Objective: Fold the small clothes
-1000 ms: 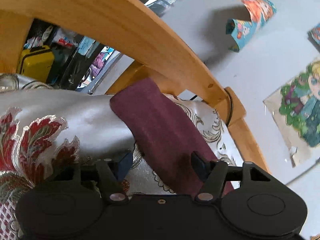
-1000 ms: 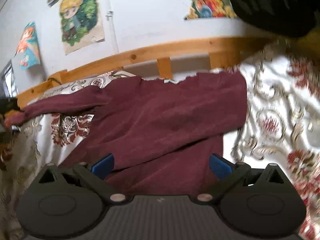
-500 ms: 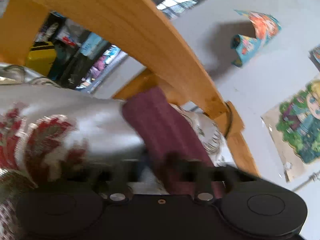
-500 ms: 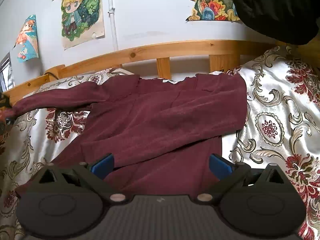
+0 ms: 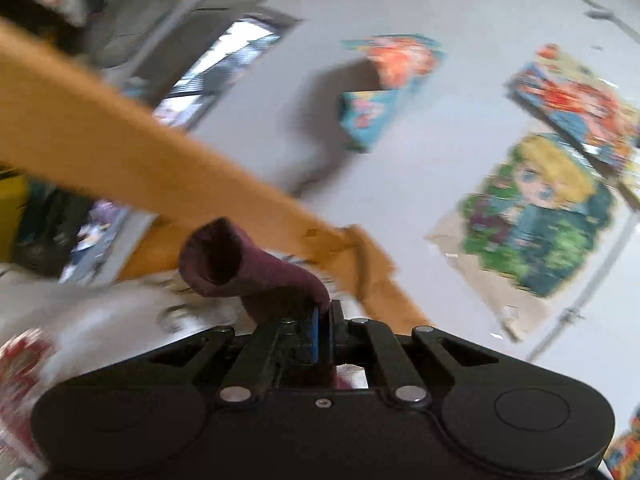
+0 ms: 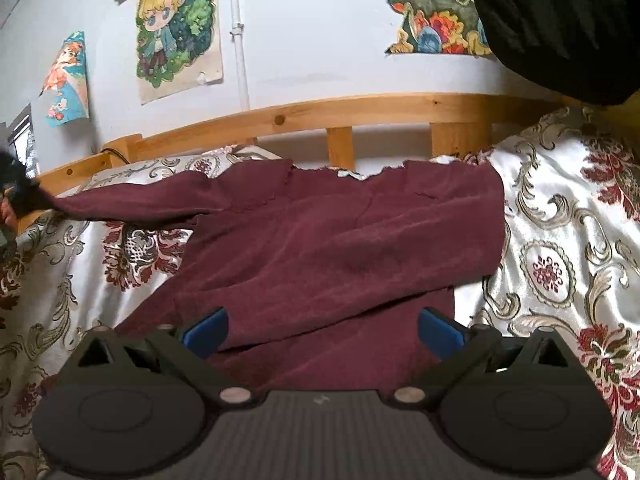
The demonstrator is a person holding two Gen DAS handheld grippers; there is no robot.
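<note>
A dark maroon long-sleeved top [image 6: 340, 248] lies spread on the floral satin bedspread [image 6: 568, 248], one sleeve [image 6: 132, 204] stretched out to the left. My left gripper [image 5: 325, 320] is shut on the cuff end of that sleeve [image 5: 240, 268] and holds it lifted, the open cuff pointing at the camera. It shows as a dark shape at the far left of the right wrist view [image 6: 20, 196]. My right gripper [image 6: 320, 328] is open and empty, its blue pads [image 6: 206, 330] hovering over the top's lower part.
A wooden bed rail [image 6: 320, 116] runs along the far side of the bed, against a white wall with cartoon posters [image 6: 178, 28]. A black garment [image 6: 560, 20] hangs at the upper right. The rail also crosses the left wrist view [image 5: 132, 168].
My left gripper has closed on the sleeve end and lifted it off the bedspread, tilting upward. My right gripper has stayed open over the top.
</note>
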